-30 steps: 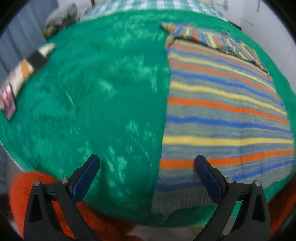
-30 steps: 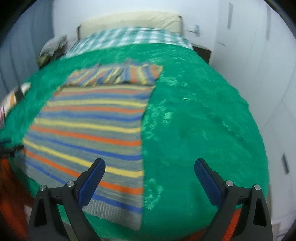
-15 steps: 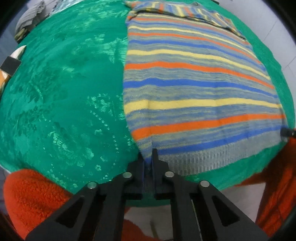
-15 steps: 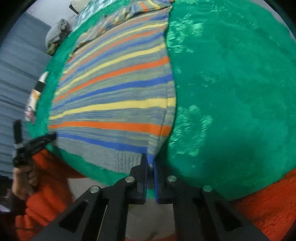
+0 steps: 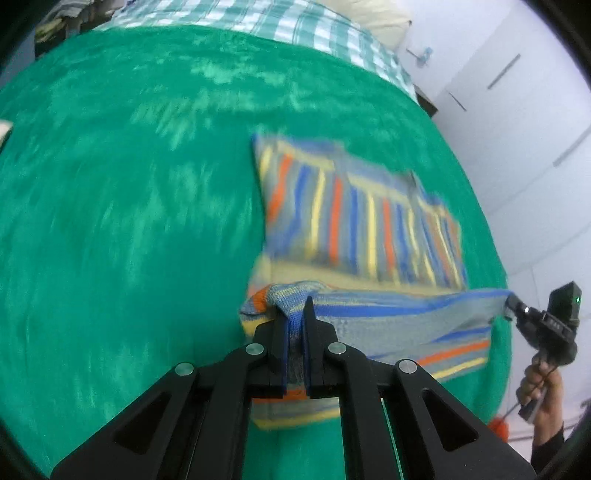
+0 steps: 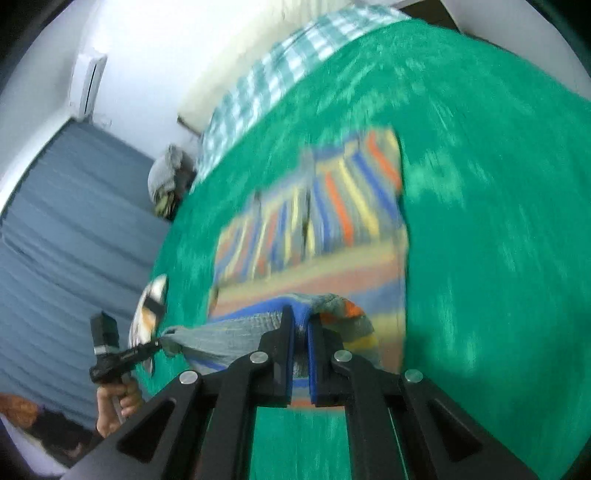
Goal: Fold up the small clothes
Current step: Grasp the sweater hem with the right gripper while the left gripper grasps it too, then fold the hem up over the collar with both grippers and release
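Two hand-held grippers are lifting the near hem of a striped knitted sweater [image 5: 354, 221] above a green blanket [image 5: 129, 221] covering a bed. The left gripper [image 5: 294, 314] is clamping the hem's left corner, its fingers [image 5: 281, 332] narrowed to a slit with bunched knit pinched between the blue pads. The right gripper [image 6: 301, 325] is gripping the opposite corner the same way, fingers [image 6: 316, 350] pressed tight on the fabric. Between them the grey ribbed hem [image 5: 406, 321] is hanging taut, while the far part of the garment, its stripes blurred, is lying flat on the blanket. In the left view the right gripper [image 5: 511, 306] is showing at the frame's edge in a person's hand [image 5: 543, 391]. A checked sheet [image 5: 295, 26] is lying beyond the blanket, and grey curtains [image 6: 62, 240] are hanging at one side.
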Demonstrator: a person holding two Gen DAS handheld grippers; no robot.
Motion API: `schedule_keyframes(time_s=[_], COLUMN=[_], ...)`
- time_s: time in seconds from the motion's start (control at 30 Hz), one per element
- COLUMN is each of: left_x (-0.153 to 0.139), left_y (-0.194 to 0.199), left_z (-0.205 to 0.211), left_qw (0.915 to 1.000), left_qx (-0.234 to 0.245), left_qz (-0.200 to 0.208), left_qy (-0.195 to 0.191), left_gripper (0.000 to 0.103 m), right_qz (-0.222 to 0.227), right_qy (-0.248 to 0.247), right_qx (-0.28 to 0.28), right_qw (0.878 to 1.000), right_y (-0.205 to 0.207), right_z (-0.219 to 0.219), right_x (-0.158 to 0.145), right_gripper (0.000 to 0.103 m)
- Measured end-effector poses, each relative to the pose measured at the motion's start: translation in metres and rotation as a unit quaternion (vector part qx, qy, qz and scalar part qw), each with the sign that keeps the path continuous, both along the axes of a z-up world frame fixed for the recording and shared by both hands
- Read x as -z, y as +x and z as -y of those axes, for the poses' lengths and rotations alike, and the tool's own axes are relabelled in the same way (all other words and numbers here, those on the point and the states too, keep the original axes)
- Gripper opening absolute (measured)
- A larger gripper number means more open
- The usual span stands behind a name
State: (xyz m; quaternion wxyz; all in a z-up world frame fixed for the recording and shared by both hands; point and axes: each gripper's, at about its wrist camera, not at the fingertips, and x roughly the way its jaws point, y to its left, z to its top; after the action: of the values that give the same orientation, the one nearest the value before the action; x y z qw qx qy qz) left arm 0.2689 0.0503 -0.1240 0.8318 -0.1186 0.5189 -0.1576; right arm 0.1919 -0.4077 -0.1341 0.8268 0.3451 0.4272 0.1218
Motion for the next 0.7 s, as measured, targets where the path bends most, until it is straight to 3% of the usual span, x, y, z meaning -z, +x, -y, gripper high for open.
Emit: schedule_keyframes(time_s=[0.2,0.27,0.33,0.37,0.4,0.5,0.6,0.7], left_x=[0.000,0.003,0.003,0.003,0.003,0.001,-0.002,0.012], left_y=[0.099,0.131,0.155,0.162,0.165,0.149,0.109,0.065], left_z=[0.022,0.031,0.025,0.023,0.020,0.002,0.004,0.036], left_qw=[0.9997,0.9994,0.9974,0.9954,0.9931,0.9916,0.9932,0.9949], left_qx=[-0.010,-0.021,-0.064,-0.087,-0.109,-0.124,-0.091,-0.004], left_qz=[-0.018,-0.019,-0.006,0.000,0.014,0.035,0.070,0.084], left_qy=[0.012,0.017,0.032,0.040,0.041,0.008,0.022,0.056], left_gripper=[0.005,0.010,0.048,0.080,0.085,0.085,0.085,0.085], right_qz=[-0.034,-0.041,-0.016,-0.007,-0.003,0.011,0.022,0.035], right_qy=[0.023,0.057,0.102,0.107,0.099,0.064,-0.043,-0.132], right_qx=[0.042,0.049,0.080,0.108,0.130,0.135,0.055,-0.064], right_qw=[0.998,0.996,0.991,0.988,0.987,0.989,0.997,0.989], right_y=[0.109,0.142,0.164,0.169,0.169,0.164,0.154,0.130], right_z=[0.027,0.040,0.055,0.062,0.066,0.067,0.042,-0.006], right_x=[0.025,0.035,0.045,0.047,0.048,0.038,0.018,0.006], right_gripper=[0.006,0.007,0.018,0.039,0.056,0.056,0.056,0.056])
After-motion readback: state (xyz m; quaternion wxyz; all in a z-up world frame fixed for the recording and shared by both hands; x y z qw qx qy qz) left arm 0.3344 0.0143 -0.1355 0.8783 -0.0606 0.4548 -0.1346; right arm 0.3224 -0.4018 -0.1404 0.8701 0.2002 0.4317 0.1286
